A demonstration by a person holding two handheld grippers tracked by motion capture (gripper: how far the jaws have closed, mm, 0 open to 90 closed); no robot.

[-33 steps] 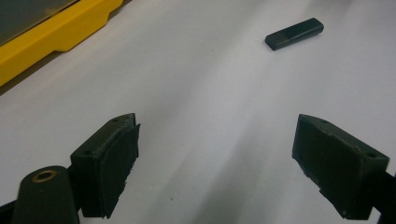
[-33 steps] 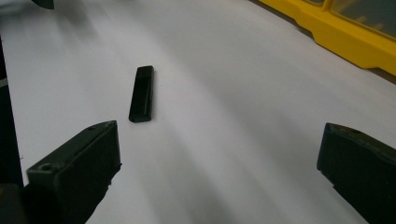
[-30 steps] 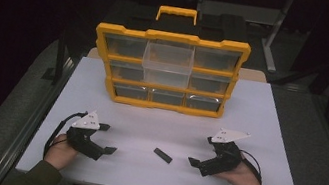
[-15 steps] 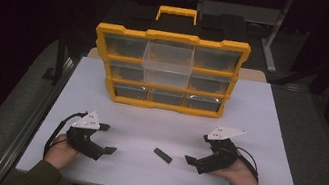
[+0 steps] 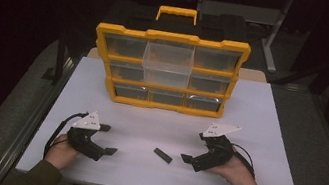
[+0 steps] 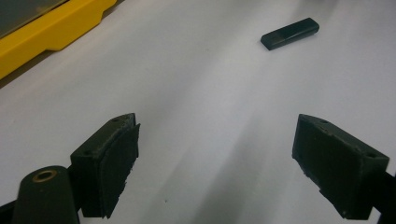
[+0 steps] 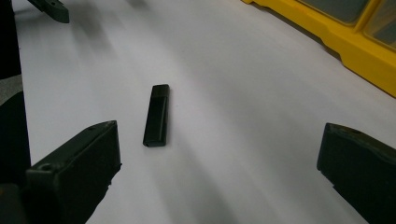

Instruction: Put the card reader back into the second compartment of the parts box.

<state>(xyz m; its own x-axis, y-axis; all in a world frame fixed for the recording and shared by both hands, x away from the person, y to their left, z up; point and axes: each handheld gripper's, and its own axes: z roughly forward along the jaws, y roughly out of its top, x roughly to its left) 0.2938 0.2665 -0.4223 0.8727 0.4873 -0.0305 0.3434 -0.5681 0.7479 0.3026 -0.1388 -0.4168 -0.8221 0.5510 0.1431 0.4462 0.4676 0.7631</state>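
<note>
1. A small black stick, flat and oblong like a USB drive, lies on the white desk near its front edge, between the two hands and closer to the right one.
2. The right tongs rest low over the desk just right of the stick, with the jaws spread wide and nothing between them.
3. In the right gripper view the stick lies just ahead of the jaws, nearer the left-hand jaw, its long side running roughly away from the camera; it touches neither jaw.
4. The left tongs sit well to the left of the stick, jaws also wide apart and empty, pointing right along the desk.
5. In the left gripper view the stick appears far off at the upper right, well clear of the pads.
6. A yellow organiser case with clear drawers stands upright at the back of the desk, well apart from the stick and both tongs; its black-and-yellow handle is on top.
7. Its upper middle drawer juts forward from the case front.
</note>
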